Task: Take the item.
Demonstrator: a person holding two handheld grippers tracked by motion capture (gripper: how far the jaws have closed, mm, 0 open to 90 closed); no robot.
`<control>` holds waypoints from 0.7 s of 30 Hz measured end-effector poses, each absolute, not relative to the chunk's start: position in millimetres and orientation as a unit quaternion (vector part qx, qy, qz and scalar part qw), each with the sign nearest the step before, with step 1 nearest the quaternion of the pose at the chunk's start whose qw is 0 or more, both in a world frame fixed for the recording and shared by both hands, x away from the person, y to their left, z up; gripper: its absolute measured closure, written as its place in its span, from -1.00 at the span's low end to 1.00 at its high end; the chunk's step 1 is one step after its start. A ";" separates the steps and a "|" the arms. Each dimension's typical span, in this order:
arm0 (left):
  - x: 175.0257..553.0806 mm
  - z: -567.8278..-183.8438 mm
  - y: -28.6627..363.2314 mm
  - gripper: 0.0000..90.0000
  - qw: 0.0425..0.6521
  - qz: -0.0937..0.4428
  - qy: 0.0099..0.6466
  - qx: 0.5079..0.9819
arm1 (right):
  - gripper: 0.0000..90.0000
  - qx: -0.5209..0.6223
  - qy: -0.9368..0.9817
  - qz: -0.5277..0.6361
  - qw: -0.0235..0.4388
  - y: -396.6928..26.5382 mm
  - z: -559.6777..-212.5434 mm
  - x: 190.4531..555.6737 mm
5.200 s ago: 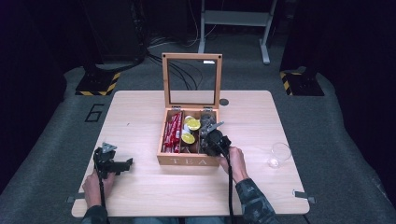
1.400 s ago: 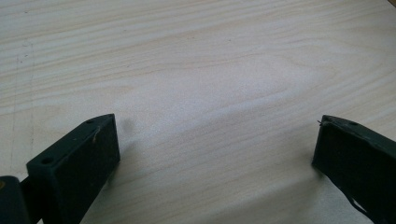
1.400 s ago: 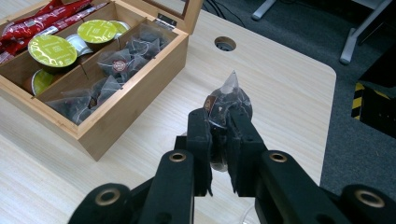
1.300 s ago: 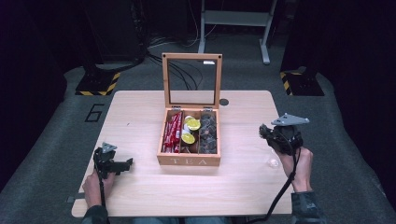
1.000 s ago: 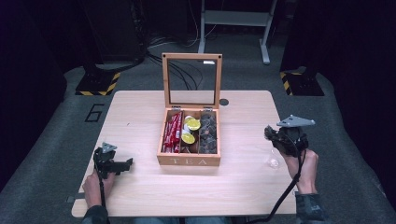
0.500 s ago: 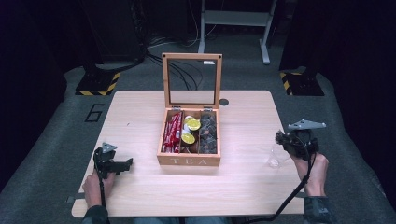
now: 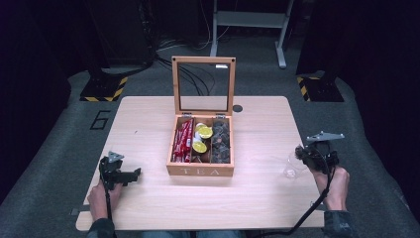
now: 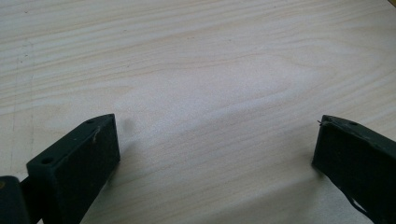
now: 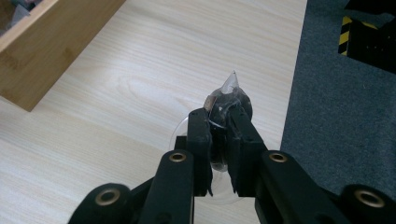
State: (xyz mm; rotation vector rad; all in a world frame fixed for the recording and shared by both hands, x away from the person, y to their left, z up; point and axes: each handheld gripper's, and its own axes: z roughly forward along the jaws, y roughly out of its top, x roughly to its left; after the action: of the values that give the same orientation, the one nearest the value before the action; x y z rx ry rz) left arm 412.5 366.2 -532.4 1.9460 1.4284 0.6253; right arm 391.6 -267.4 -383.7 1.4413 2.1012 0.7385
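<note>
high view: the right gripper (image 7: pixel 303 154) hangs at the right edge of the pale wooden desk (image 7: pixel 148 124), just above and beside the small clear plastic cup (image 7: pixel 293 167), with a dark clump at its tip; the left gripper (image 7: pixel 130 174) rests low on the desk near the front left corner, well apart from everything; the open wooden tea box with a glass lid (image 7: pixel 202 171) stands mid-desk, red sachets (image 7: pixel 183 141) in its left compartment, yellow-lidded pods (image 7: pixel 202 133) in the middle, dark wrapped packets (image 7: pixel 221 141) on the right.

left gripper view: the two black jaws stand wide apart over bare desk grain, nothing between them.

right gripper view: the jaws are clamped together on a dark tea packet in clear crinkled wrap (image 9: pixel 226 106), its twisted end poking up past the tips; the rim of the clear cup (image 9: pixel 180 130) shows directly beneath the jaws; a corner of the tea box (image 9: pixel 42 46) lies at upper left, grey carpet floor (image 9: pixel 345 107) at right.

judgement: the step in hand looks like carrying a packet from the box to the cup; the next move calls for centring over the cup mouth, lowering, then parting the jaws gently, since the light cup near the desk edge could tip.
</note>
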 end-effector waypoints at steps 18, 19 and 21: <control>412.5 -532.4 366.2 -1.00 0.318 0.238 0.543 0.740 | 0.79 0.538 0.782 0.232 0.213 -271.4 -407.3 400.0; 412.5 -532.4 366.2 -1.00 0.318 0.238 0.543 0.740 | 0.79 0.540 0.781 0.233 0.208 -271.7 -408.8 400.7; 412.5 -532.4 366.2 -1.00 0.318 0.238 0.543 0.740 | 0.79 0.544 0.781 0.230 0.204 -271.4 -411.0 401.3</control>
State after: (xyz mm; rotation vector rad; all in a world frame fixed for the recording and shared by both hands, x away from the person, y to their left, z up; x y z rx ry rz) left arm 412.5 366.2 -532.4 1.9460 1.4285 0.6254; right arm 401.3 -271.4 -411.0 1.5172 2.1774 0.6403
